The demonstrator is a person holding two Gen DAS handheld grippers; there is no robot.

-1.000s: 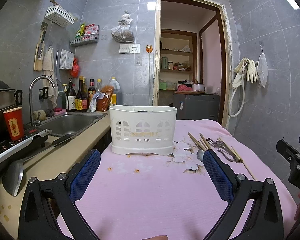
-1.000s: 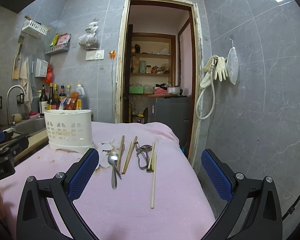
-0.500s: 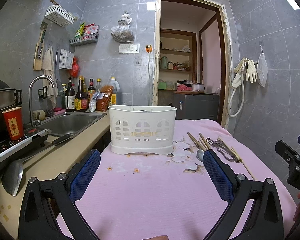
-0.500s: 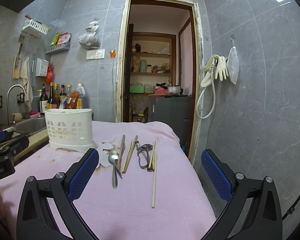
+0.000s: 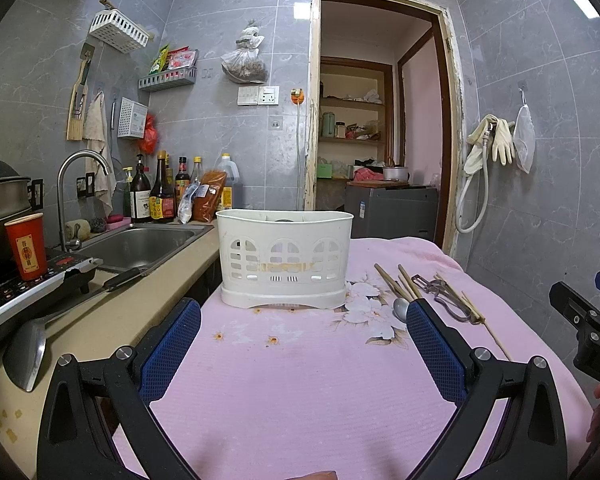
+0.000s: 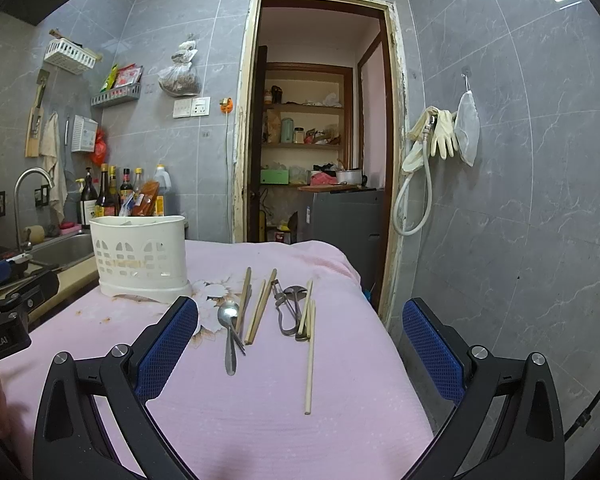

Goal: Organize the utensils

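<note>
Utensils lie loose on the pink cloth: chopsticks, a spoon and a metal peeler, just right of the white caddy. None looks sorted yet. Both grippers, left and right, hover with fingers spread, holding nothing. Behind: a grey-tiled kitchen, sink, open doorway.

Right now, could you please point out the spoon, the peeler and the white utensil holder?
spoon (image 6: 227, 313): right wrist view, on its bowl.
peeler (image 6: 289, 312): right wrist view, on its metal loop.
white utensil holder (image 5: 284, 258): left wrist view, on its front wall.
</note>
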